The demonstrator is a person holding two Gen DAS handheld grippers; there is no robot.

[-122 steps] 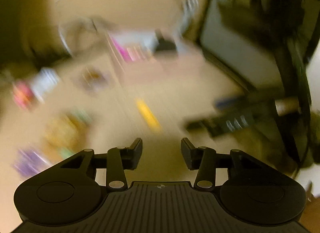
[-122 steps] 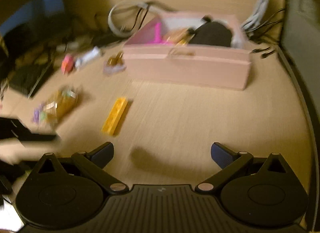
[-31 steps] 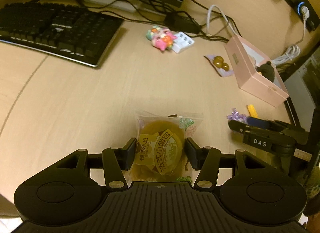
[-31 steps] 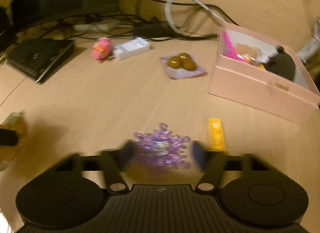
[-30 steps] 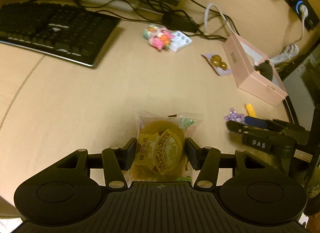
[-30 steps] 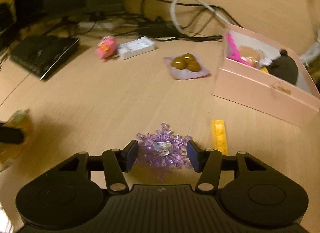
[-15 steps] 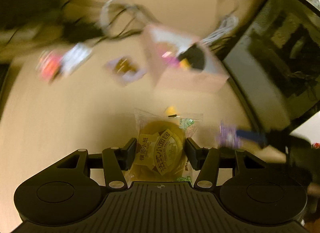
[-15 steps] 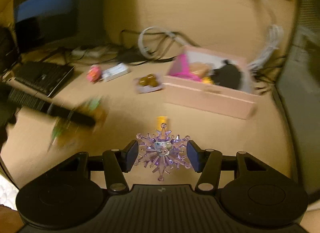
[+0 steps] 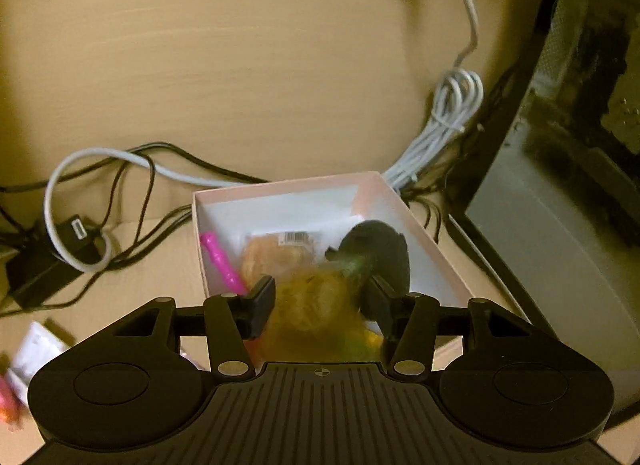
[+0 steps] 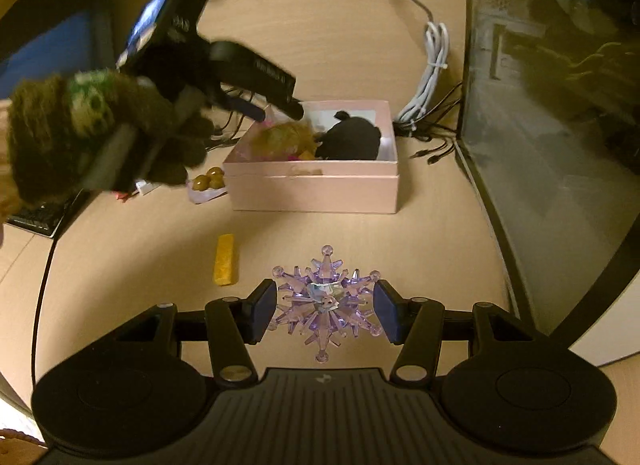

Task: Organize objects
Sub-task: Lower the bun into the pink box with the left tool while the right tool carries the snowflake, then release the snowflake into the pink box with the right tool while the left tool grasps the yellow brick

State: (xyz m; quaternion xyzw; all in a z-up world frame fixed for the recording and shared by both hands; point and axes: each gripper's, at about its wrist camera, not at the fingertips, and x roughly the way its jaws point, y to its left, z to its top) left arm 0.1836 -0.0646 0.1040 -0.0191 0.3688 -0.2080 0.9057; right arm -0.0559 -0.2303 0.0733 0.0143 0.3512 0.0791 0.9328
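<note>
A: Left gripper (image 9: 320, 305) now over the pink box (image 9: 416, 217), no longer above bare desk as a second ago. Jaws about half open, clamped on the bread packet (image 9: 316, 305), blurred. Black item (image 9: 380, 245) and pink stick (image 9: 220, 257) already inside.

B: Right gripper (image 10: 325, 307): pinched on the purple snowflake (image 10: 325, 297), lifted off the desk, short of the box (image 10: 316, 185). Yellow bar (image 10: 225, 259) on desk, untouched.

A: Packet probably ready for release. Snowflake next.
</note>
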